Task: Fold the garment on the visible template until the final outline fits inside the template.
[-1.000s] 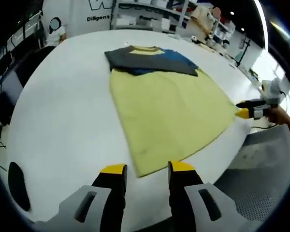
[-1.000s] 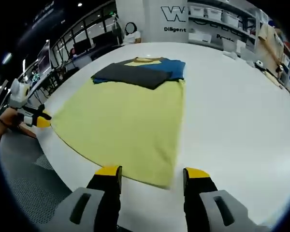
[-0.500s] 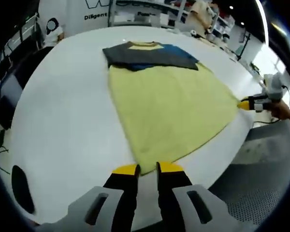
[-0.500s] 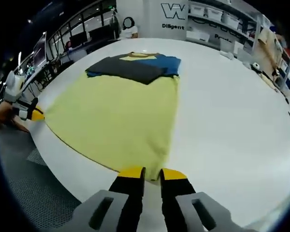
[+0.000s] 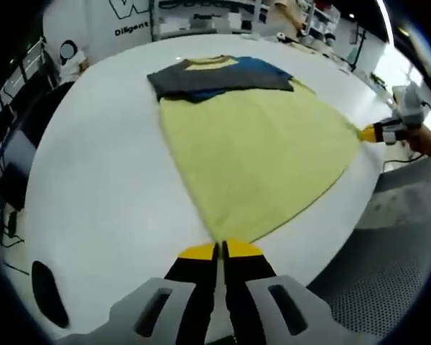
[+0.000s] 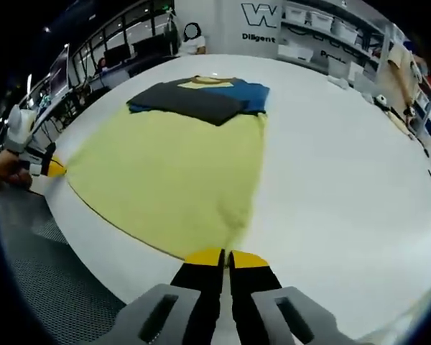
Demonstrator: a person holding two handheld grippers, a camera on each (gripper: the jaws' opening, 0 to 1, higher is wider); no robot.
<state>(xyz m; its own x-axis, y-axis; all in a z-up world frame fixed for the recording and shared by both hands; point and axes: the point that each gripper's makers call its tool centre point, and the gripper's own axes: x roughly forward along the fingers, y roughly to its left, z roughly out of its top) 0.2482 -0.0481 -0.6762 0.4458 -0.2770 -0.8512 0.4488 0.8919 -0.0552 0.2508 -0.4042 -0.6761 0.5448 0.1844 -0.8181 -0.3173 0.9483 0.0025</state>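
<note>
The left gripper [image 5: 220, 249] has its jaws pressed together on one near hem corner of the garment [image 5: 255, 147]; the right gripper [image 6: 226, 256] is clamped on the other corner. The yellow body spreads flat ahead of both, folded dark and blue sleeves at the far end. The white table [image 5: 108, 187] lies bare beyond each side edge — its rim runs just behind the hem.

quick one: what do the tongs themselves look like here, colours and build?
Both alike: the left tongs and the right tongs have black fingers capped with yellow tips, set in light grey moulded bodies with a dark slot on each side. No cables or sleeves are visible.
</note>
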